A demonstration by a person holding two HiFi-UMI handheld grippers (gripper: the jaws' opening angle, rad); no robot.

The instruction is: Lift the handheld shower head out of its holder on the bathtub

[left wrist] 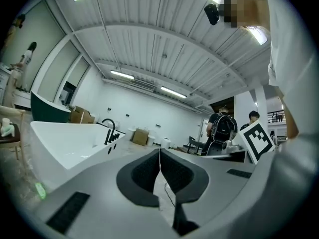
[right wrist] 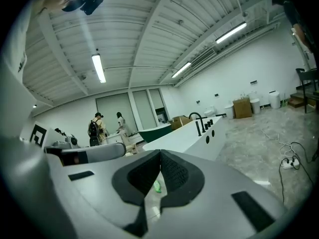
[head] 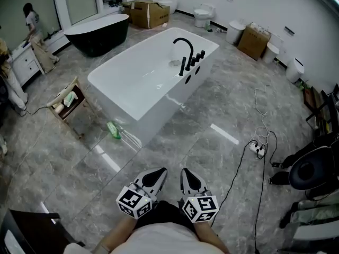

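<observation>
A white bathtub (head: pixel 143 81) stands on the grey floor in the middle of the head view. On its far right rim is a black tap set (head: pixel 185 57): a curved spout and a row of short upright pieces (head: pixel 197 58). Which piece is the handheld shower head I cannot tell from here. Both grippers are held close to the person's body, well short of the tub. My left gripper (head: pixel 159 172) and right gripper (head: pixel 186 172) are shut and hold nothing. The left gripper view shows shut jaws (left wrist: pixel 159 151) with the tub (left wrist: pixel 60 143) far off at left. The right gripper view shows shut jaws (right wrist: pixel 160 153) and the tub (right wrist: pixel 192 133) ahead.
A green bottle (head: pixel 113 129) lies on the floor by the tub's near corner. A wooden rack (head: pixel 66 102) stands at left, a black tub (head: pixel 100 33) behind. A power strip with cables (head: pixel 258 148) and a black chair (head: pixel 312 171) sit at right. Boxes (head: pixel 148 12) line the far wall.
</observation>
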